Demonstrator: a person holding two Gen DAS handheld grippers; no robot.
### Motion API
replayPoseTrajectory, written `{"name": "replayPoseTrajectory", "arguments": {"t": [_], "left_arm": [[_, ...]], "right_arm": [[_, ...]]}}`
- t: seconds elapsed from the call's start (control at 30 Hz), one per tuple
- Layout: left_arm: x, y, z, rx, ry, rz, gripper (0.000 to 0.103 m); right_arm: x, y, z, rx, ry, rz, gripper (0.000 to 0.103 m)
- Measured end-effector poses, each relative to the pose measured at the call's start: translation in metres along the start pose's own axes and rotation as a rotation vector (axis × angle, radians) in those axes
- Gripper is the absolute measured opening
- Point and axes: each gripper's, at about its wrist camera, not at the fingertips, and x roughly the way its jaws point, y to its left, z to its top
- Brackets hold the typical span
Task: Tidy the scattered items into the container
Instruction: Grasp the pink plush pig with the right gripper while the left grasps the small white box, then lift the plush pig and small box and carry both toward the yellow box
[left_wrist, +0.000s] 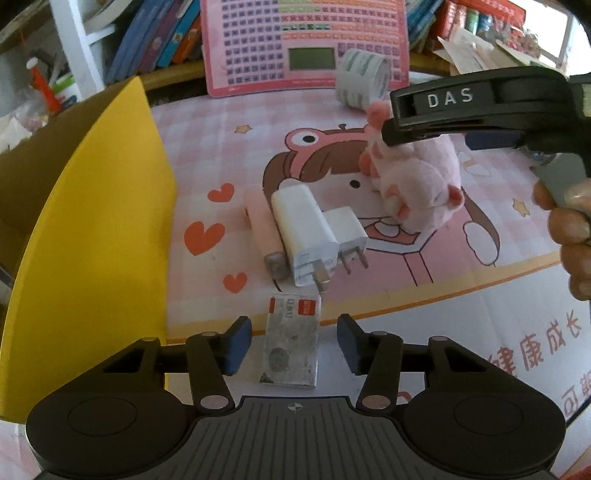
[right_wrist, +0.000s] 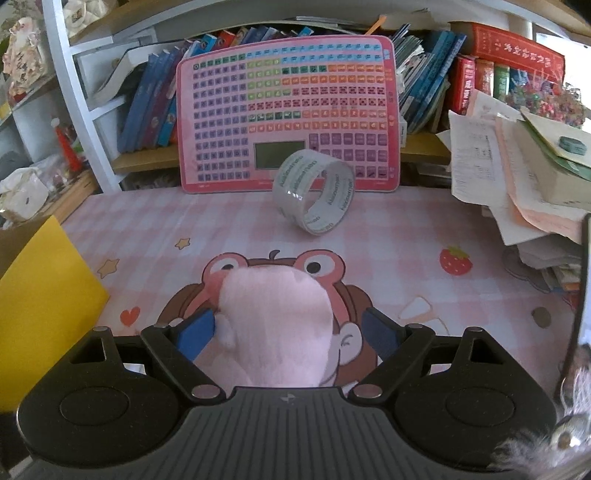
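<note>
My left gripper (left_wrist: 294, 341) is open, its blue pads on either side of a grey eraser (left_wrist: 291, 341) lying on the desk mat, not touching it. Beyond it lie two white plug adapters (left_wrist: 306, 230) and a pink tube (left_wrist: 264, 236). My right gripper (right_wrist: 288, 332) is open around a pink plush toy (right_wrist: 275, 325); the left pad touches it, the right pad stands apart. In the left wrist view the right gripper (left_wrist: 384, 134) sits over the plush (left_wrist: 417, 184). A clear tape roll (right_wrist: 314, 192) stands further back. The yellow-lined cardboard box (left_wrist: 99, 240) is at left.
A pink keyboard toy (right_wrist: 288, 114) leans against a bookshelf at the back. A stack of papers (right_wrist: 517, 177) sits at the right of the desk. The box edge (right_wrist: 40, 295) shows at left in the right wrist view.
</note>
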Motion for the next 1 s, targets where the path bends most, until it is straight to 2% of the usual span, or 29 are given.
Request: {"name": "replayPoseTrajectory", "arguments": {"t": [0.27,0.3,0.4,0.43,0.47,0.67,0.83,1.0], "left_arm": [[-0.003,0.002,0.005,-0.012,-0.002,-0.002,0.049],[-0.003,0.002,0.005,-0.012,-0.003,-0.004,0.048],[-0.002,0.000,0.004,-0.002,-0.005,-0.013,0.040],[-0.002,-0.001,0.004,0.004,-0.006,-0.013,0.033],[-0.003,-0.002,0.003,0.008,-0.005,-0.016,0.028],[-0.007,-0.003,-0.003,-0.013,-0.012,-0.046,0.028],[-0.024,-0.005,-0.007,-0.019,-0.066,-0.076,0.028],[-0.049,-0.005,-0.012,-0.026,-0.113,-0.112,0.028]], "right_arm": [[0.022,0.002,-0.005,0.020,0.052,0.054,0.087],[0.023,0.003,-0.006,0.014,0.059,0.054,0.084],[0.031,0.007,-0.009,-0.029,0.100,0.019,0.067],[0.031,0.007,-0.010,-0.029,0.097,0.019,0.065],[0.029,0.005,-0.010,-0.024,0.095,0.025,0.064],[0.007,-0.004,-0.015,-0.012,0.075,0.030,0.062],[-0.015,-0.001,-0.029,0.016,0.094,0.044,0.062],[-0.047,0.008,-0.044,-0.013,0.082,0.056,0.062]]}}
